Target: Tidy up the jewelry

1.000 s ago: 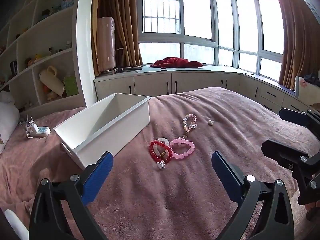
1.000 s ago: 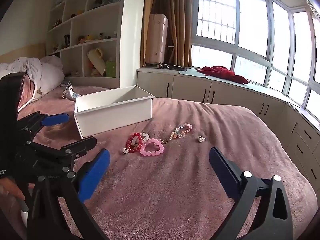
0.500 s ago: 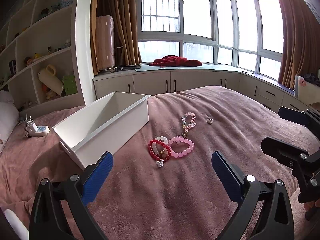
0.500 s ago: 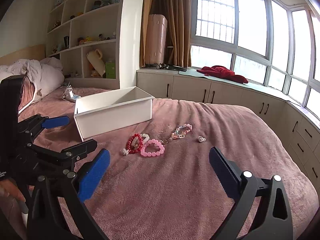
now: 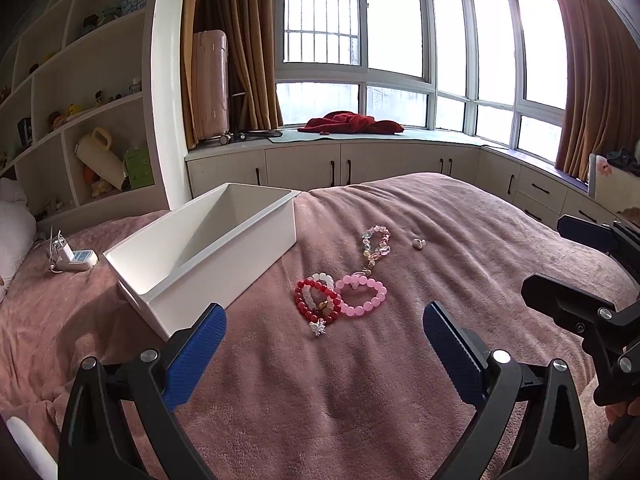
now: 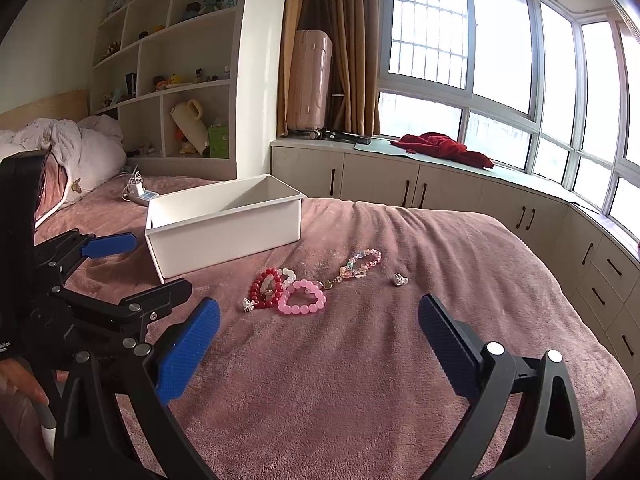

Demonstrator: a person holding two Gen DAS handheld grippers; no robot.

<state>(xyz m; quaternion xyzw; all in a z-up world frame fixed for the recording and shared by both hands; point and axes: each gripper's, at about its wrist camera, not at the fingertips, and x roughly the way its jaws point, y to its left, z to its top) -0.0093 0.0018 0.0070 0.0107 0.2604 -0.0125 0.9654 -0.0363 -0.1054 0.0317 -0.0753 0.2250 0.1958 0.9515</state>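
— Since the last two glimpses barely differ from this one, what do we say has changed?

— Very little. We hold the left gripper [image 5: 324,344] low over the bed [image 5: 360,408] with its blue pads spread wide and nothing between them, as it was a second ago. The jewelry sits a touch lower and nearer in the left view than before, so we have crept forward slightly.

— And the right gripper [image 6: 318,338]?

— It is also spread wide and empty, hovering over the pink blanket. We see it from the left camera too, off at the right edge, well apart from the beads.

— Where does the jewelry lie?

— All of it rests on the bed, none in the white box [image 5: 208,252]. The red bracelet [image 5: 316,300] overlaps a white bracelet [image 5: 323,279], and the pink bracelet [image 5: 362,295] touches the red one on its right. Beyond them lies the pastel beaded chain [image 5: 375,240], its clasp end reaching down to the pink bracelet. A small ring [image 5: 418,243] sits alone, to the right of the chain.

— And the box?

— It stands open to the left of the bracelets, near them but not touching, and it has not shifted. Nothing on the bed has moved since the earlier frames.
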